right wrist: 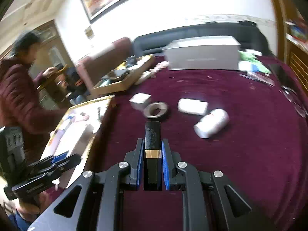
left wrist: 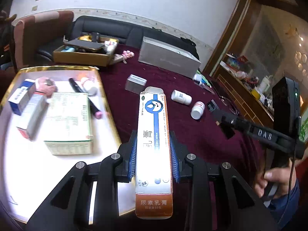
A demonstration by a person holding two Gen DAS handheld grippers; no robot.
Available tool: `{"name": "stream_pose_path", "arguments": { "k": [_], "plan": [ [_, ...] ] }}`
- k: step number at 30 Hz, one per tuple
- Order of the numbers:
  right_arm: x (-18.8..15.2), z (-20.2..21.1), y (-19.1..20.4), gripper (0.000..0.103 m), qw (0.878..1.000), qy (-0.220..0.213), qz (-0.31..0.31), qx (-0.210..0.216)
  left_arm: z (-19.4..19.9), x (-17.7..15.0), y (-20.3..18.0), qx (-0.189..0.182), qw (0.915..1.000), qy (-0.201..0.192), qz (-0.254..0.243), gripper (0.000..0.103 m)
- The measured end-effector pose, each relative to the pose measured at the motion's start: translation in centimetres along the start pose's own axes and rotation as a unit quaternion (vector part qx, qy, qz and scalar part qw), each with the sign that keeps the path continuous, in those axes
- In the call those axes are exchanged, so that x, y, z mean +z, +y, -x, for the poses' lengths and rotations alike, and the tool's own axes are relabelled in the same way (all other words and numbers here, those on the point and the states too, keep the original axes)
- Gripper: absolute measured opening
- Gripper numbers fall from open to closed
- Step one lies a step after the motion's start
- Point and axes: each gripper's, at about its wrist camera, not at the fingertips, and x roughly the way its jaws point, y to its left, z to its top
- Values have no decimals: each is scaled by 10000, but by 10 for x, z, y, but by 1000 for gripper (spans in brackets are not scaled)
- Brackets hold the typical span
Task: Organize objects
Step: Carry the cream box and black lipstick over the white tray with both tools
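My left gripper (left wrist: 153,134) is shut on a long white, blue and orange ointment box (left wrist: 153,146), held above the dark red tablecloth just right of the gold-rimmed white tray (left wrist: 57,69). The tray holds several medicine boxes, a green-white box (left wrist: 68,121) and a black pen-like tube (left wrist: 84,98). My right gripper (right wrist: 152,141) is shut on a black lipstick-like tube with a gold band (right wrist: 152,150); the same gripper shows in the left wrist view (left wrist: 227,122) at right. Two white pill bottles (left wrist: 181,97) (left wrist: 197,110) lie on the cloth.
A small clear box (left wrist: 135,82), a tape roll (right wrist: 156,109), a grey box (left wrist: 167,57) and a cluttered cardboard box (left wrist: 82,53) stand on the table. Another person (right wrist: 19,88) reaches a hand into the tray (left wrist: 45,86). A sofa and chair stand behind; shelves at right.
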Motion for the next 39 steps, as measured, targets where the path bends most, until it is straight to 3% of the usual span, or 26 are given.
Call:
{"name": "stream_pose_path", "arguments": {
  "k": [8,19,26,32,39],
  "plan": [
    [-12,-41,80,16,9949,452,272,856,40,-2,54,334,9986,-251,332,29],
    [-32,-99,189,15,9759,1089,966,1623,81,-26,153,1301,9847,-197,1139,30],
    [-43,-131,221,15,9715,1330,1135,1599,79,-28,161,1542,9825,3,1049,30],
    [-50,-154,226,16,9701,1551,1141,1475,65,-20,156,1785,9816,322,602,30],
    [-54,-162,227,16,9716,1548,1238,1293,58,-12,159,2107,9743,554,567,30]
  ]
}}
